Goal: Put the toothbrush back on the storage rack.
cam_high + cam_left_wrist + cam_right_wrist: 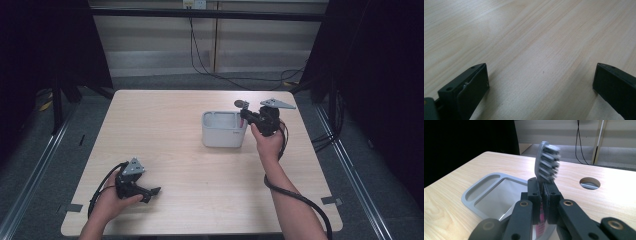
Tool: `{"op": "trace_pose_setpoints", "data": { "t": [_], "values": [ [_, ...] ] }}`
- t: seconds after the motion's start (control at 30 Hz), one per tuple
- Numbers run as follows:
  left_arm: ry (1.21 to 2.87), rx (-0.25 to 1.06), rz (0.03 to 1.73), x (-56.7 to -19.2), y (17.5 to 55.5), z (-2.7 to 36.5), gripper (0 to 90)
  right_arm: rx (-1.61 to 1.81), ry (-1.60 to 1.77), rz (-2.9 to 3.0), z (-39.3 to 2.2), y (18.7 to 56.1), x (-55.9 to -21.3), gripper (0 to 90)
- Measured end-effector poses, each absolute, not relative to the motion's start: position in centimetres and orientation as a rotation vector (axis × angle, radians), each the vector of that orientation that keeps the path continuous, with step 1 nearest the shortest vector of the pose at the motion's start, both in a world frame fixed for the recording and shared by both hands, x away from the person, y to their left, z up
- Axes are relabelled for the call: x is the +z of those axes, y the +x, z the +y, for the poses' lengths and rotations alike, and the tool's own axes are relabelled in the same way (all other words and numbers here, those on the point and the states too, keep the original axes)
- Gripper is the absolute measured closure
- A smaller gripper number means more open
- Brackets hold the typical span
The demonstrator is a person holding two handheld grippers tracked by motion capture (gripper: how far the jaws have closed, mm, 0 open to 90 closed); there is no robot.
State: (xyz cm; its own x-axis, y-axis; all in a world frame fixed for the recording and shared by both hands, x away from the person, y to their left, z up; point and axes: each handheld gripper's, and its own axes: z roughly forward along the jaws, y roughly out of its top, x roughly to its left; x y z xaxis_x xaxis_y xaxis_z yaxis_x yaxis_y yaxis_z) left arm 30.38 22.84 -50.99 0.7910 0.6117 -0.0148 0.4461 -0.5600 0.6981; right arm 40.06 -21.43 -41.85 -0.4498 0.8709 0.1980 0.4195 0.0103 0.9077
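While the pale wooden counter (175, 130) stands among dark curtains and trailing wall cables, the right gripper (543, 185) is clamped on a toothbrush (547, 161), bristle head up, just above the grey bin's (222, 134) right edge. Near the front left corner, the left gripper (541, 82) rests wide open, holding nothing.

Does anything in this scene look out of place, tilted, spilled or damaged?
Nothing stands out. The right claw is shut on a toothbrush, bristle head up, above the grey container, which stands upright on the table. The left claw is open over bare wood. Nothing looks spilled or broken.
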Motion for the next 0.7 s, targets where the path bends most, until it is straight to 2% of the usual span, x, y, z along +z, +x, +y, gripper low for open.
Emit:
{"op": "trace_pose_setpoints", "data": {
  "t": [0.7],
  "values": [
    [2.260, 0.300, 0.777, -50.98, 30.39, 22.85, 0.0, 1.415, 1.334, 1.893, -21.32, 40.24, -42.08, 85.6]
  ]
}}
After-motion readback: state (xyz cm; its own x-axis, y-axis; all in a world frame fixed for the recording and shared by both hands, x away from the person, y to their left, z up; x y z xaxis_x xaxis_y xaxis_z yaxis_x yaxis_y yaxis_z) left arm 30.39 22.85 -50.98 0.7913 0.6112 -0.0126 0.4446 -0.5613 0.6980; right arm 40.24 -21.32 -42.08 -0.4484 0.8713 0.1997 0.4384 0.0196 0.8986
